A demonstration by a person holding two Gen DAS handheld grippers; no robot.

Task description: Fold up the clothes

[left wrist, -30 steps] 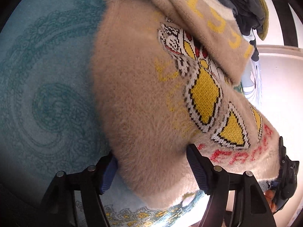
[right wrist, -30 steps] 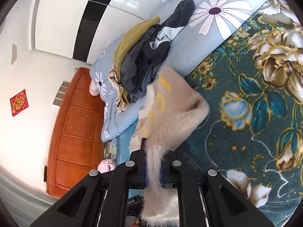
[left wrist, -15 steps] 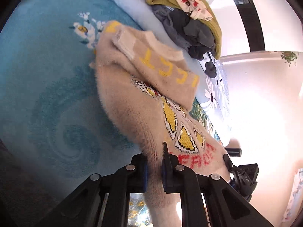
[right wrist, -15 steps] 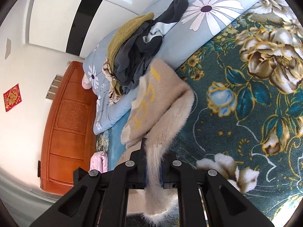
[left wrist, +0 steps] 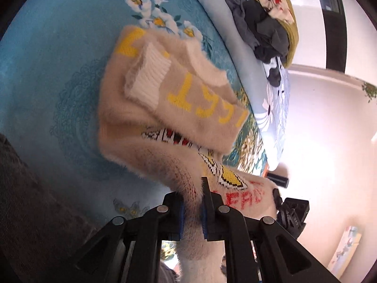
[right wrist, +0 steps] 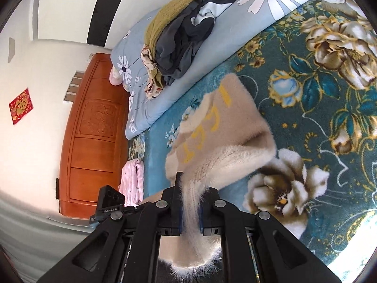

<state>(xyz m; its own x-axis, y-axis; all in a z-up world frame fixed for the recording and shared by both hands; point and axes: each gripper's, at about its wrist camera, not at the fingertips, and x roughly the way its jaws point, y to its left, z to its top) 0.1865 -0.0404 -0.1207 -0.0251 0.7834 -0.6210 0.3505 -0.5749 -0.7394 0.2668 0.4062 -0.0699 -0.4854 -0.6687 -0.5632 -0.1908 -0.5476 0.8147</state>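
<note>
A fuzzy beige sweater (left wrist: 165, 122) with yellow numbers, a white ribbed cuff and a yellow, red and black pattern lies partly folded on the teal floral bedspread (left wrist: 59, 75). Its near hem is lifted off the bed. My left gripper (left wrist: 192, 210) is shut on one corner of that hem. In the right wrist view the same sweater (right wrist: 226, 129) runs from the bed up into my right gripper (right wrist: 190, 208), which is shut on the other corner of the hem. The other gripper (left wrist: 292, 212) shows at the lower right of the left wrist view.
A heap of dark, olive and floral clothes (right wrist: 179, 37) sits on a light blue daisy-print quilt (right wrist: 271, 7) at the back. A pink garment (right wrist: 133, 179) lies by the orange wooden headboard (right wrist: 94, 136). A white wall stands beyond.
The left gripper, open around the hem one second ago, has shut on it. Both grippers have pulled back and up, so more of the sweater and bed shows.
</note>
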